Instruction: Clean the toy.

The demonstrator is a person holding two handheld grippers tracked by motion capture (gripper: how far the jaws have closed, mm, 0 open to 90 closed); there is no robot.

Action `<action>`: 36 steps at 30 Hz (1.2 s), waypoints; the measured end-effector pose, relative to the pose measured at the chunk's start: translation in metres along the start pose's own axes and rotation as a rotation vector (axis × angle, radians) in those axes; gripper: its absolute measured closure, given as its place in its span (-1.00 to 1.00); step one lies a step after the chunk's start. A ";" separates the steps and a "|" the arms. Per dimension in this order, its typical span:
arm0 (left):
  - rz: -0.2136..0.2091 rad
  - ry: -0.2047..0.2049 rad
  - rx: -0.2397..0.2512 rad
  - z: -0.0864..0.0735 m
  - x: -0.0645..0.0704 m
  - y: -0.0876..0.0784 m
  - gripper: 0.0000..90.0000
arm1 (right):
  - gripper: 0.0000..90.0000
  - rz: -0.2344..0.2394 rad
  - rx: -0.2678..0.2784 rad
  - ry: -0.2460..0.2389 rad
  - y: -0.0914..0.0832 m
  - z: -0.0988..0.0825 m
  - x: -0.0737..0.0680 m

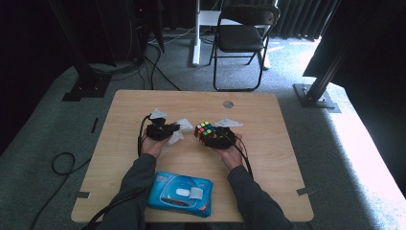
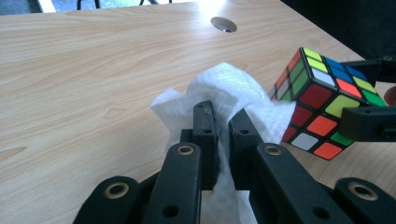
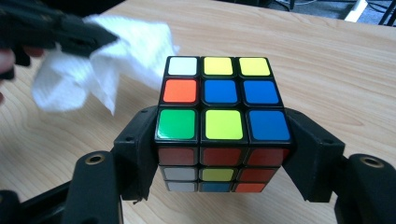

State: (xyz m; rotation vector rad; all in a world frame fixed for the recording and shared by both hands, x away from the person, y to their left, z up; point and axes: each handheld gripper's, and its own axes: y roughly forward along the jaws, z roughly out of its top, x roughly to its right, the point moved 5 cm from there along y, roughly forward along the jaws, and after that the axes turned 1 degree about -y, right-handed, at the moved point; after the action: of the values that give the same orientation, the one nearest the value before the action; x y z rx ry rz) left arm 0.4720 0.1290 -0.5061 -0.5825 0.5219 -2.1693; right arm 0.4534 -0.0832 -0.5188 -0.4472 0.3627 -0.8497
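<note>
You have the cube (image 3: 223, 122) clamped between your right gripper's (image 3: 223, 154) jaws, held above the table. Your left gripper (image 2: 223, 140) pinches a white wipe (image 2: 233, 95) just beside it. You seem ready to wipe; next, press the wipe against the cube's near face.

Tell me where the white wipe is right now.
In the high view the white wipe sits left of centre, pinched in the left gripper, just left of the puzzle cube.
</note>
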 end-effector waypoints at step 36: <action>0.039 0.000 -0.051 -0.021 -0.011 -0.001 0.86 | -0.24 -0.044 -0.075 -0.110 0.012 -0.033 0.002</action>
State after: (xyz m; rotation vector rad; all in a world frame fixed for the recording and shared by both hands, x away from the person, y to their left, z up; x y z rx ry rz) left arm 0.4662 0.1420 -0.5253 -0.5952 0.5855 -2.1246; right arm 0.4468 -0.0856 -0.5529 -0.5711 0.2851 -0.8521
